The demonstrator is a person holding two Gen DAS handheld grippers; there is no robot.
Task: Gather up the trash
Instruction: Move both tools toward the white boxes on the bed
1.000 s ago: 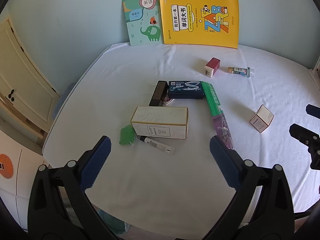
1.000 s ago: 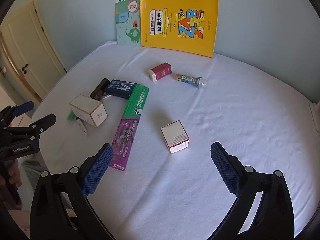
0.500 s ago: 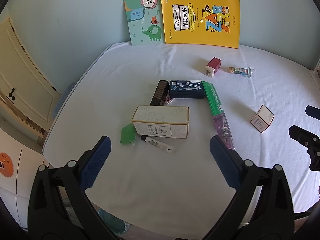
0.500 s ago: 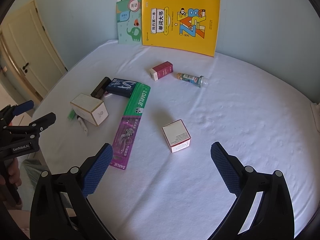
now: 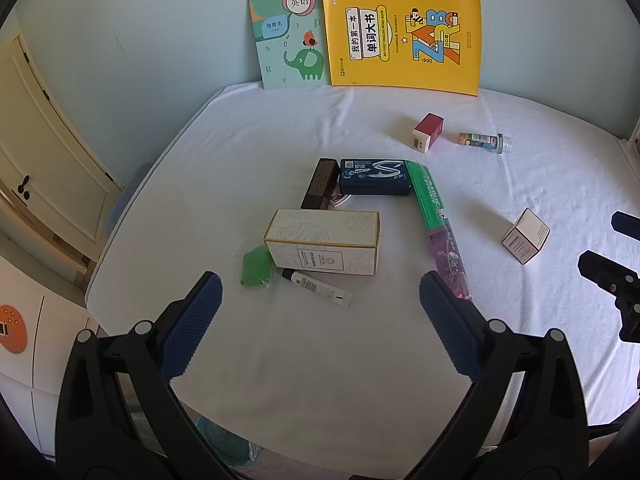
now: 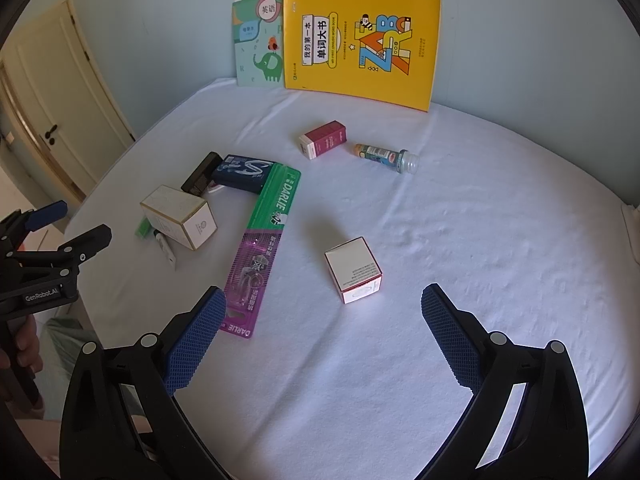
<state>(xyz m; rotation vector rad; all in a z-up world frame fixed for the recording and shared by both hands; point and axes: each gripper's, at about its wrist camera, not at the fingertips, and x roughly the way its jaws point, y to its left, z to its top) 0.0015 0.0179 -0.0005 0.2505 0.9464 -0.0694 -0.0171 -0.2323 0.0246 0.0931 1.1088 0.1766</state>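
Note:
Trash lies scattered on a white-covered table. My left gripper is open and empty, just short of a white and gold box, a small white tube and a green scrap. Behind them lie a black box, a dark blue gum pack and a green and purple toothbrush pack. My right gripper is open and empty, just short of a small white cube box. A maroon box and a small bottle lie farther back.
Two books, teal and yellow, lean on the back wall. A door is to the left. The table's left edge drops off by cabinets. A green bag shows below the table's left edge.
Both grippers have drifted back slightly; the objects sit a little lower in both views. Nothing was picked up or moved.

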